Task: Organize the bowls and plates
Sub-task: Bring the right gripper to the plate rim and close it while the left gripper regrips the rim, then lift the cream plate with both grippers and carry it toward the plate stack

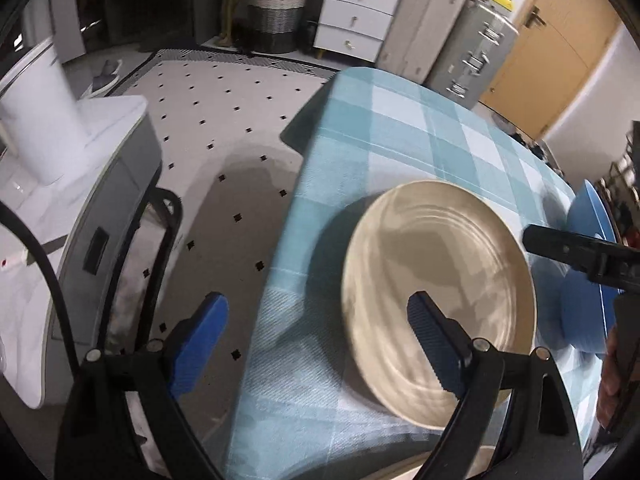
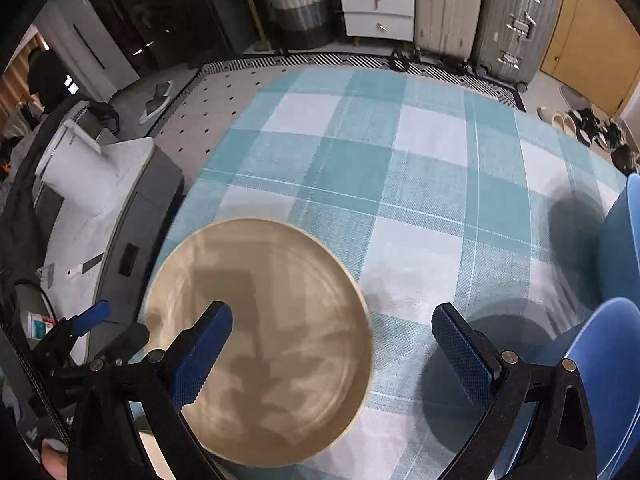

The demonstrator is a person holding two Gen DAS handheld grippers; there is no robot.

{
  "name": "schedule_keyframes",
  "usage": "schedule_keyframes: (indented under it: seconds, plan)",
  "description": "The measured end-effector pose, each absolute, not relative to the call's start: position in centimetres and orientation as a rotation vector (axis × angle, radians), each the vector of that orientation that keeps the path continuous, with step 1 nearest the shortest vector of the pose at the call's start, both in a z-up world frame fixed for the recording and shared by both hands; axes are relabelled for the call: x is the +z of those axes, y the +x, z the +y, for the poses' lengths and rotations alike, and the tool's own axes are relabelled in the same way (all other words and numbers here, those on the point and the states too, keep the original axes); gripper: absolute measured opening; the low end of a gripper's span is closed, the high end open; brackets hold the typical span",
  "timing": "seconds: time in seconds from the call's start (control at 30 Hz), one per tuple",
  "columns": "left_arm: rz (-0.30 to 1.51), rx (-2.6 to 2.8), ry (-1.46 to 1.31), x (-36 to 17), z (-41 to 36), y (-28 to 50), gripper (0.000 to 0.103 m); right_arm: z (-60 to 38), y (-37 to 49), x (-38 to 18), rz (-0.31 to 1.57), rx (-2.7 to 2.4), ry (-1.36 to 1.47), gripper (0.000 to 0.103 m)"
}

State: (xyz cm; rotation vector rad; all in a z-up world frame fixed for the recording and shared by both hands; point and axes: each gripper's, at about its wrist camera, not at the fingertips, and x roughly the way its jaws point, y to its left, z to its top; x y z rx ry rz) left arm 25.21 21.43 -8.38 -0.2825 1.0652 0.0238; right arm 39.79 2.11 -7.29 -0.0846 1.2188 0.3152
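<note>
A beige plate [image 1: 440, 264] lies on the blue checked tablecloth [image 1: 360, 152] near the table's left edge; it also shows in the right wrist view [image 2: 272, 320]. My left gripper [image 1: 316, 336] is open and empty, its right finger over the plate's near side and its left finger past the table edge. My right gripper [image 2: 332, 348] is open and empty, its left finger over the plate. Blue dishes [image 1: 588, 280] sit at the right; in the right wrist view a blue bowl [image 2: 620, 240] and a blue plate [image 2: 600, 360] show there.
A grey cabinet with a white jug [image 2: 76, 168] stands left of the table. A dotted rug [image 1: 224, 128] covers the floor. Drawers [image 2: 376, 0], suitcases [image 2: 512, 20] and a basket [image 2: 300, 8] line the far wall.
</note>
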Motion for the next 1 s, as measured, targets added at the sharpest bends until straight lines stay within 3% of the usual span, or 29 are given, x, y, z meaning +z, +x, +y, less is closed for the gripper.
schedule_keyframes:
  seconds: [0.3,0.37,0.43,0.47,0.57,0.8,0.83,0.87,1.0]
  plan:
    - [1.141,-0.065,-0.392,-9.9,21.6,26.4,0.092,2.7,39.8,-9.4,1.264,0.359,-0.084,0.099]
    - [1.141,-0.085,-0.395,-9.9,21.4,26.4,0.091,3.0,39.7,-9.9,1.271,0.357,-0.105,0.093]
    - [1.140,-0.097,-0.384,-9.9,21.2,26.5,0.089,3.0,39.7,-10.3,1.288,0.367,-0.081,0.072]
    - [1.144,-0.109,-0.385,-9.9,21.0,26.5,0.088,3.0,39.7,-10.5,1.293,0.364,-0.070,0.072]
    - [1.185,-0.119,-0.400,-10.4,21.1,26.9,0.072,2.8,39.6,-10.6,1.292,0.362,-0.051,0.071]
    - [1.188,-0.117,-0.372,-10.4,21.1,27.0,0.041,1.7,39.6,-10.6,1.284,0.310,-0.059,0.039]
    - [1.188,-0.117,-0.377,-10.5,21.2,26.9,0.027,1.8,39.5,-10.7,1.287,0.301,-0.086,0.030]
    - [1.190,-0.132,-0.403,-10.6,21.2,26.8,0.020,1.9,39.4,-10.8,1.286,0.292,-0.116,0.025]
    - [1.186,-0.116,-0.333,-10.4,20.4,26.5,0.017,2.4,39.0,-11.2,1.279,0.276,-0.185,0.019]
